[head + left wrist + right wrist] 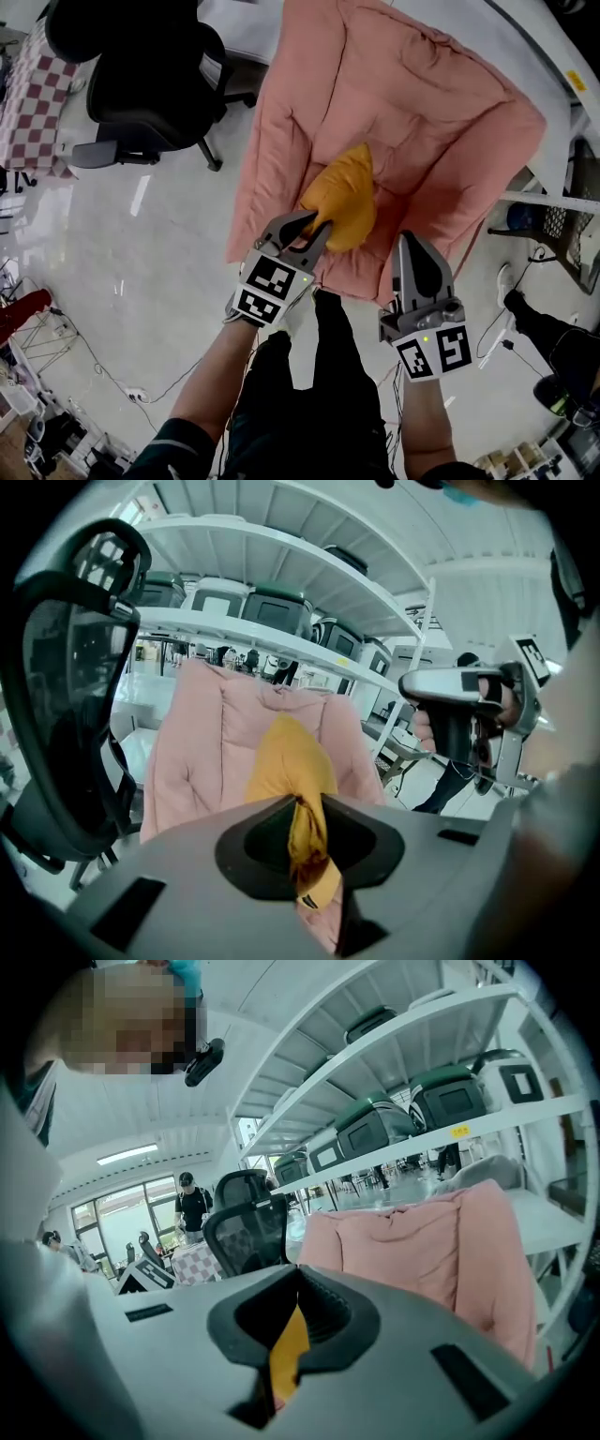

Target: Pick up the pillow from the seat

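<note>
One mustard-yellow pillow (345, 192) is up off the cushion, right in the middle of the head view, dangling from a single corner. The left gripper (323, 228) has that corner: its two jaws are pinched onto a bunched fold of the yellow fabric, and its own view shows the cloth squeezed between the pads with the rest of the pillow hanging beyond.

Behind it, filling the upper right of the frame, there's one seat (422, 103), thickly padded in quilted pink. The pillow hangs in front of the seat's lower middle.

Two grippers in all, and the second, the right gripper (409, 236), sits lower right, just beside the pillow's right edge and apart from it. Its jaws are drawn together to a narrow slit. A thin sliver of yellow shows through that slit in its own view, but I can't tell whether any fabric is caught there.

Upper left, one black office chair (141, 75) stands on the glossy floor (141, 262), and beside it at the far left edge there's one red-and-white checked cover (28, 103).
</note>
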`<action>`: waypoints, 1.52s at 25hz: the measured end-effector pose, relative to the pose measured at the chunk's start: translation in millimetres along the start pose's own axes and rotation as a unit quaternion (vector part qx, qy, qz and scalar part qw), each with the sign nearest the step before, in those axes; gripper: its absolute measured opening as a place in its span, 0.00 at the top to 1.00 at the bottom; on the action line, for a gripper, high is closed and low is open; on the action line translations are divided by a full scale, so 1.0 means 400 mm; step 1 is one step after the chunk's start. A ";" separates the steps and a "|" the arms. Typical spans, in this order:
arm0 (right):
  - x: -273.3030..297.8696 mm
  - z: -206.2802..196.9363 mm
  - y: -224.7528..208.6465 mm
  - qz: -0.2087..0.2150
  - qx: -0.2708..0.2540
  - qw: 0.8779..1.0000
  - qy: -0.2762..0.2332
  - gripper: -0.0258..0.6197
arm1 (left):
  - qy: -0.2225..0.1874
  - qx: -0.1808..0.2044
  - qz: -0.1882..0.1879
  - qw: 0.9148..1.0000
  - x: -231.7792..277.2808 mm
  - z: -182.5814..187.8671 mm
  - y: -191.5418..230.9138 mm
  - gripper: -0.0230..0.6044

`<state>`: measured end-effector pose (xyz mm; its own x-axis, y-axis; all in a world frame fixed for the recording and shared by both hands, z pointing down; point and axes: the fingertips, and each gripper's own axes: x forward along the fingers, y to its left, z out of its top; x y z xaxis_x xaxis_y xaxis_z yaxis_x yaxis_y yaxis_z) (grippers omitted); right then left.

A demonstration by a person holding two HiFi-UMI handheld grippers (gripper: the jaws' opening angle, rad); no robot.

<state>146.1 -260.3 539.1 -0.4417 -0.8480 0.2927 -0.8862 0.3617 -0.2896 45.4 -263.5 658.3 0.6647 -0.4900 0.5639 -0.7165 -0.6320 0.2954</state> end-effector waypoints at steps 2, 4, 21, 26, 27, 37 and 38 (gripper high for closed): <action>-0.016 0.026 0.007 0.000 0.000 1.000 -0.009 0.96 | -0.007 0.004 0.004 1.000 -0.035 0.037 -0.010 0.86; -0.030 0.061 0.018 -0.001 0.000 1.000 -0.019 0.96 | -0.016 0.005 0.008 1.000 -0.077 0.080 -0.012 0.86; -0.204 0.324 0.164 -0.001 -0.039 0.997 -0.066 0.96 | -0.088 0.020 0.075 0.993 -0.495 0.383 -0.081 0.85; -0.259 0.393 0.219 -0.002 -0.057 0.995 -0.077 0.96 | -0.110 0.029 0.084 0.990 -0.610 0.443 -0.111 0.85; -0.267 0.407 0.230 -0.001 -0.061 0.995 -0.080 0.96 | -0.114 0.031 0.086 0.989 -0.632 0.455 -0.114 0.85; -0.342 0.558 0.329 -0.009 -0.097 0.988 -0.124 0.96 | -0.155 0.047 0.092 0.983 -0.815 0.540 -0.158 0.84; -0.350 0.572 0.335 -0.011 -0.100 0.987 -0.128 0.96 | -0.158 0.049 0.092 0.982 -0.830 0.546 -0.163 0.84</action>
<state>121.1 -181.7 250.6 -0.3957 -0.9170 0.0499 -0.9161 0.3903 -0.0918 -82.5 -190.6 283.4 0.5690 -0.7539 0.3284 -0.8175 -0.5617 0.1272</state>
